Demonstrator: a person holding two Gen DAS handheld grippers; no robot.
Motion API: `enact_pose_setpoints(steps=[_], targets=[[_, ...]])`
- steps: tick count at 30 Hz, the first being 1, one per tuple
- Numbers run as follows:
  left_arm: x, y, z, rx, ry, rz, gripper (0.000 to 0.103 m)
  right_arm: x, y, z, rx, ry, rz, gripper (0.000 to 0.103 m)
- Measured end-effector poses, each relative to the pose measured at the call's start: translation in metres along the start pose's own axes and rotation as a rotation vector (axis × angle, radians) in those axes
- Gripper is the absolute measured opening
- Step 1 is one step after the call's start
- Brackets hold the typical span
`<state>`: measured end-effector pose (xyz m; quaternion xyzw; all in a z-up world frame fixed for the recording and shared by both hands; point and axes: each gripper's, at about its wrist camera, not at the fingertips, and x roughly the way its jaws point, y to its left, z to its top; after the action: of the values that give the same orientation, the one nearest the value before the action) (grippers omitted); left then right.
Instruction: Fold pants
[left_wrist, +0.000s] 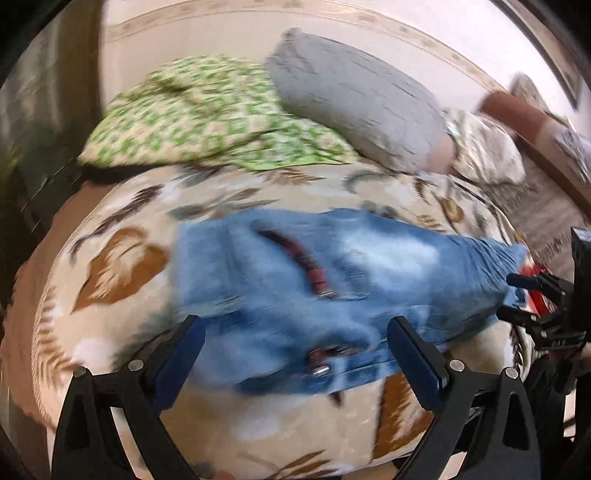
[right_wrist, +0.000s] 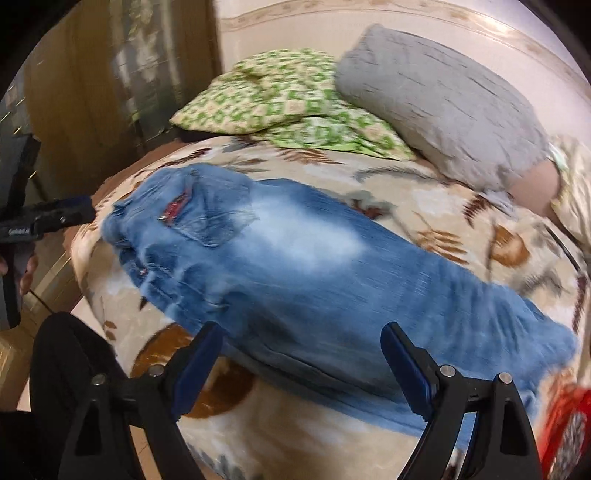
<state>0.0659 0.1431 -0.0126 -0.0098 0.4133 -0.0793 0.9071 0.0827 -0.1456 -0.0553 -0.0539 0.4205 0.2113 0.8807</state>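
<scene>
Faded blue jeans (left_wrist: 332, 288) lie flat on a leaf-patterned blanket (left_wrist: 122, 258) on a bed, waist toward the left wrist view, legs stretched toward the right wrist view (right_wrist: 314, 277). A red patch (right_wrist: 177, 206) marks the back pocket. My left gripper (left_wrist: 295, 354) is open and empty, just over the waist end. My right gripper (right_wrist: 301, 362) is open and empty, over the near edge of the legs. The right gripper also shows at the right edge of the left wrist view (left_wrist: 524, 299), and the left gripper at the left edge of the right wrist view (right_wrist: 48, 218).
A green checked pillow (left_wrist: 207, 114) and a grey pillow (left_wrist: 362, 103) lie at the bed's far side against a pale wall. A red patterned cloth (right_wrist: 569, 432) lies by the leg ends. A wooden cabinet (right_wrist: 74, 92) stands left of the bed.
</scene>
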Motion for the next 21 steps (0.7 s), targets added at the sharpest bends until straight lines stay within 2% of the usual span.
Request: enact_pose_setpoints(steps=[4, 11, 15, 21], targets=[[0.023, -0.053, 0.021, 0.147, 0.008, -0.057, 0.099, -0.019, -0.042, -0.022, 0.199, 0.012, -0.080, 0.090], [0.073, -0.173, 0.063, 0.496, 0.044, -0.212, 0.099, -0.065, -0.108, -0.082, 0.592, -0.009, -0.220, 0.090], [0.089, -0.233, 0.084, 0.673, 0.051, -0.306, 0.099, -0.077, -0.129, -0.109, 0.746, -0.009, -0.237, 0.090], [0.107, -0.296, 0.113, 0.863, 0.090, -0.398, 0.099, -0.077, -0.149, -0.129, 0.921, -0.055, -0.178, 0.090]])
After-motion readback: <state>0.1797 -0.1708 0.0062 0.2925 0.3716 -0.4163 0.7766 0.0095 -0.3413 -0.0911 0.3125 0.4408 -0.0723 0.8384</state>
